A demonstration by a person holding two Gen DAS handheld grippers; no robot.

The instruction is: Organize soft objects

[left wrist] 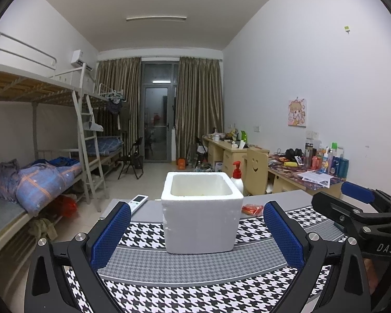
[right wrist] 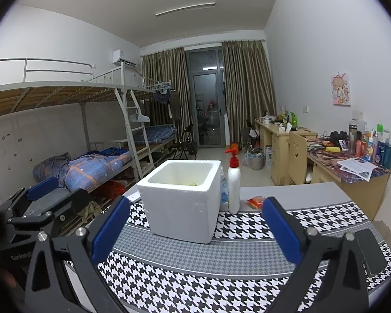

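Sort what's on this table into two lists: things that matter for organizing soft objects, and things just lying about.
For the job:
white foam box
orange soft packet behind the box
left gripper, jaws open
right gripper, jaws open

Lying about:
pump bottle
remote control
black phone
houndstooth mat

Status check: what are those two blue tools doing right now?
Left tool and right tool open, empty. Foam box ahead on mat, untouched. Pump bottle beside box.
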